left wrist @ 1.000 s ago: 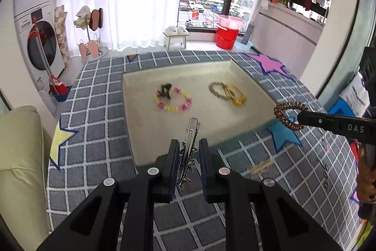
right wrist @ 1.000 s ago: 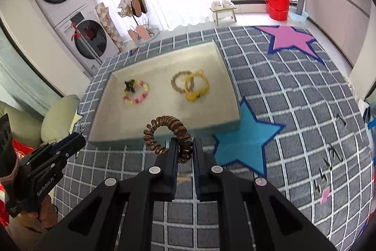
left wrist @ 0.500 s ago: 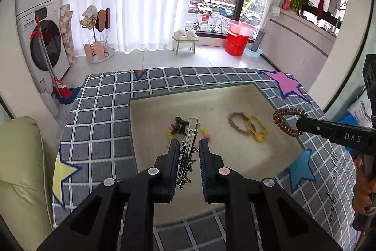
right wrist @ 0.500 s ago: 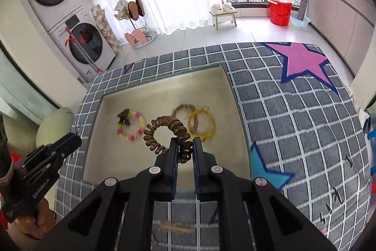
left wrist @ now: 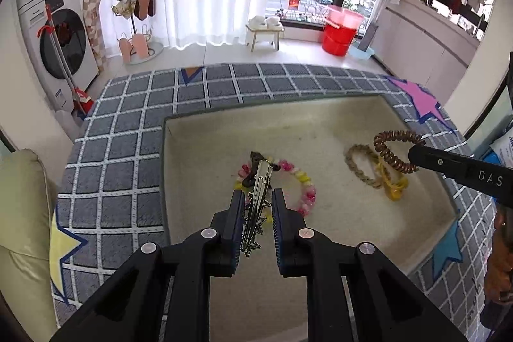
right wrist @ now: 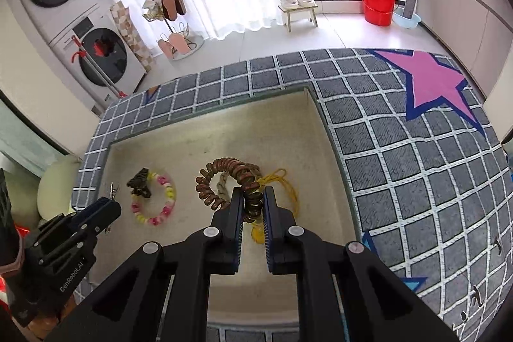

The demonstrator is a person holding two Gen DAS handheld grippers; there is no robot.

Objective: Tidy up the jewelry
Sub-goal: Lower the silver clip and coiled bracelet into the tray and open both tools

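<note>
My left gripper point(left wrist: 256, 197) is shut on a silver hair clip point(left wrist: 261, 181) with small star charms, which sticks out forward over the beige tray point(left wrist: 208, 175). Under it lie a pink-and-yellow bead bracelet point(left wrist: 304, 188) and a black claw clip point(left wrist: 255, 156). My right gripper point(right wrist: 252, 197) is shut on a brown spiral hair tie point(right wrist: 221, 169) above a tan braided ring point(left wrist: 359, 165) and a yellow cord point(right wrist: 285, 181). Each gripper also shows in the other's view: the right gripper point(left wrist: 416, 157) and the left gripper point(right wrist: 109, 207).
The tray point(right wrist: 179, 149) rests on a grey grid rug point(right wrist: 400, 165) with coloured stars. A cream sofa point(left wrist: 19, 213) is at the left. Small dark pieces point(right wrist: 474, 297) lie on the rug at the right. A person's hand point(left wrist: 500, 262) holds the right tool.
Both grippers have moved forward and a little lower, from over the rug to over the tray. Each still carries its item; the jaws have not changed.
</note>
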